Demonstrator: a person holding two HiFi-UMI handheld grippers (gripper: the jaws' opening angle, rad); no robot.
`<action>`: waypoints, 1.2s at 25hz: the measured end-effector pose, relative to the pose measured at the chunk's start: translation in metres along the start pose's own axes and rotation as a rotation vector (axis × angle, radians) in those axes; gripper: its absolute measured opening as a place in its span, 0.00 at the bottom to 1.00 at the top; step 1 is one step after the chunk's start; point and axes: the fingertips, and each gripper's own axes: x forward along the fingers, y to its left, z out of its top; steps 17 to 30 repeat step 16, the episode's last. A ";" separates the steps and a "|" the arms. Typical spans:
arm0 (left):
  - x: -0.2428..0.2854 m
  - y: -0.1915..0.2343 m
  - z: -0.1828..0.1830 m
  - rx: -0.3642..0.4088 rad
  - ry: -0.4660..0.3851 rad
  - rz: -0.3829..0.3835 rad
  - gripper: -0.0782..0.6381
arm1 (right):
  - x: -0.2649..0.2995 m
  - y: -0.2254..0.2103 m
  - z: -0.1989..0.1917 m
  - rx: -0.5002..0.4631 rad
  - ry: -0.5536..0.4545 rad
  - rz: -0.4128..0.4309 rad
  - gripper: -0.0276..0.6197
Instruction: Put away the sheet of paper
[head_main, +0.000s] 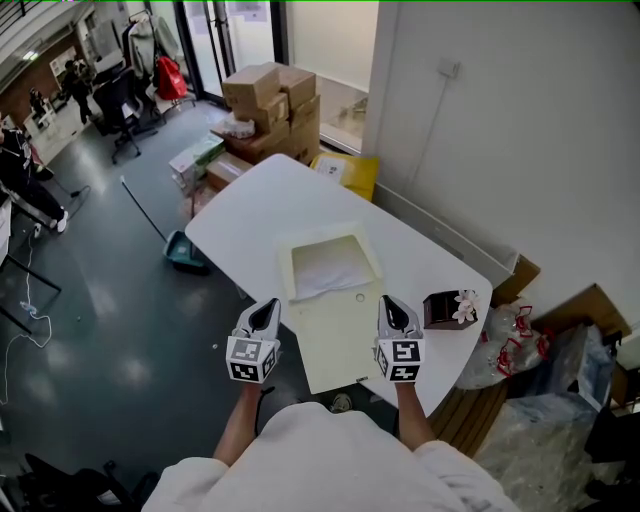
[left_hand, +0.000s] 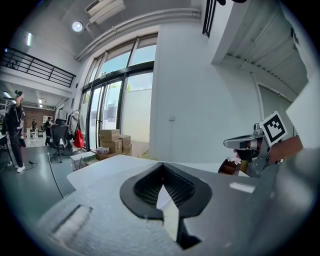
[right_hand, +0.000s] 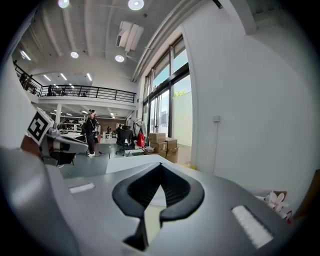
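A cream folder (head_main: 338, 345) lies open on the white table (head_main: 250, 215). Its far half is a shallow tray, and the white sheet of paper (head_main: 328, 267) lies in it. The near flap is flat and reaches the table's front edge. My left gripper (head_main: 263, 317) hovers at the flap's left side, jaws together and holding nothing. At the flap's right side my right gripper (head_main: 397, 314) is likewise shut and empty. In the left gripper view the left gripper (left_hand: 161, 167) points across the table and the right gripper (left_hand: 248, 144) shows. The right gripper view shows the right gripper (right_hand: 160, 169) closed.
A small brown box with a pale flower (head_main: 449, 308) stands right of the folder near the table edge. Cardboard boxes (head_main: 270, 105) are stacked beyond the table's far end. A teal dustpan (head_main: 187, 254) lies on the floor at left. Bags (head_main: 512, 345) sit by the wall at right.
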 end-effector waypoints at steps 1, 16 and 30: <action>0.000 -0.001 0.000 0.000 0.000 0.000 0.12 | 0.001 0.000 0.001 0.003 -0.001 -0.001 0.04; 0.007 -0.006 0.000 0.000 0.003 0.006 0.12 | 0.008 0.000 -0.005 0.000 0.021 0.030 0.04; 0.007 -0.006 0.000 0.000 0.003 0.006 0.12 | 0.008 0.000 -0.005 0.000 0.021 0.030 0.04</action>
